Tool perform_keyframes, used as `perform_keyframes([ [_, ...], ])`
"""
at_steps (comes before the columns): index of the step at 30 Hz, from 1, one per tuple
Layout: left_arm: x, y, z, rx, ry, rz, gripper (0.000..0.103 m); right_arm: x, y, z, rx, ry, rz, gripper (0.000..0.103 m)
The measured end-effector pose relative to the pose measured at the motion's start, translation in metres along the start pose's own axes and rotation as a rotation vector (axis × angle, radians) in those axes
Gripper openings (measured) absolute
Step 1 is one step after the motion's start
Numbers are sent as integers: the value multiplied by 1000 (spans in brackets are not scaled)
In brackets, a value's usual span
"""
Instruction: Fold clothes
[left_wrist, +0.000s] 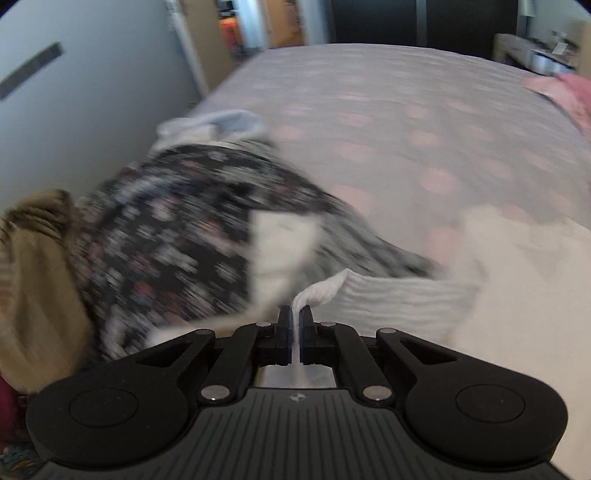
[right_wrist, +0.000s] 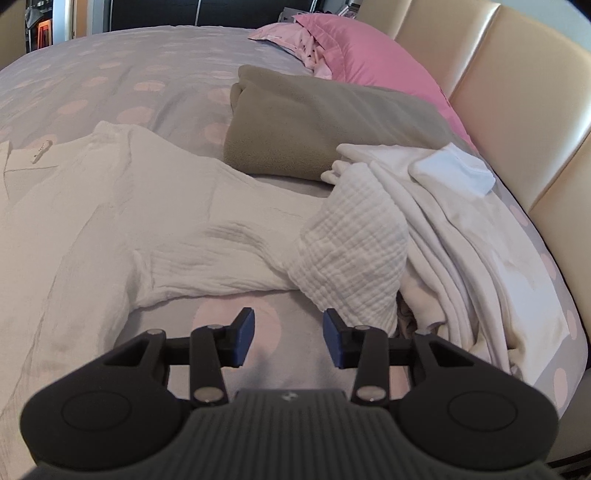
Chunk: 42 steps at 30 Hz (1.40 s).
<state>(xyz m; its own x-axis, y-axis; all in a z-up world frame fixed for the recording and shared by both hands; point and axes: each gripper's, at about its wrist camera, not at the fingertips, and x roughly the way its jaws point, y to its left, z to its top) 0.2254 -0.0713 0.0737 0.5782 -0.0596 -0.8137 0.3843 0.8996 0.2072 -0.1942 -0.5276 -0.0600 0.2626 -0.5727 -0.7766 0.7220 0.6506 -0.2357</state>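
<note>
A white crinkled shirt (right_wrist: 110, 206) lies spread on the bed, its right sleeve (right_wrist: 347, 251) bunched toward a heap of white cloth. My left gripper (left_wrist: 295, 314) is shut on a pinched fold of the white shirt (left_wrist: 388, 291), lifted a little. The left wrist view is blurred by motion. My right gripper (right_wrist: 288, 325) is open and empty, low over the bedspread, just in front of the bunched sleeve.
The bed has a grey bedspread with pink dots (right_wrist: 110, 74). A dark floral garment (left_wrist: 166, 236) and a tan garment (left_wrist: 33, 280) lie left. A folded taupe blanket (right_wrist: 314, 125), pink pillow (right_wrist: 369, 48), white heap (right_wrist: 461, 229) and beige headboard (right_wrist: 517, 92) are right.
</note>
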Motion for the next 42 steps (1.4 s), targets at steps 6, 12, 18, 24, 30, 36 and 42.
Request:
perform_keyframes([
  [6,57,37,41,-75,24,195,1,12,2,3,4,24,-15,44],
  [12,100,45,48,-82,48,269,2,19,6,7,-6,38,-17,45],
  [18,93,27,35,27,-44,232,27,17,11,6,-28,47,22,45],
  [24,47,7,11,66,-134,118,31,1,17,-1,-66,66,132,45],
  [30,10,-35,-49,260,-22,-117,30,-26,25,-24,-110,126,266,44],
  [36,-5,-79,-126,403,124,-273,31,-43,28,-57,-148,223,345,44],
  [42,2,-98,-193,541,257,-294,30,-51,28,-84,-198,306,399,44],
])
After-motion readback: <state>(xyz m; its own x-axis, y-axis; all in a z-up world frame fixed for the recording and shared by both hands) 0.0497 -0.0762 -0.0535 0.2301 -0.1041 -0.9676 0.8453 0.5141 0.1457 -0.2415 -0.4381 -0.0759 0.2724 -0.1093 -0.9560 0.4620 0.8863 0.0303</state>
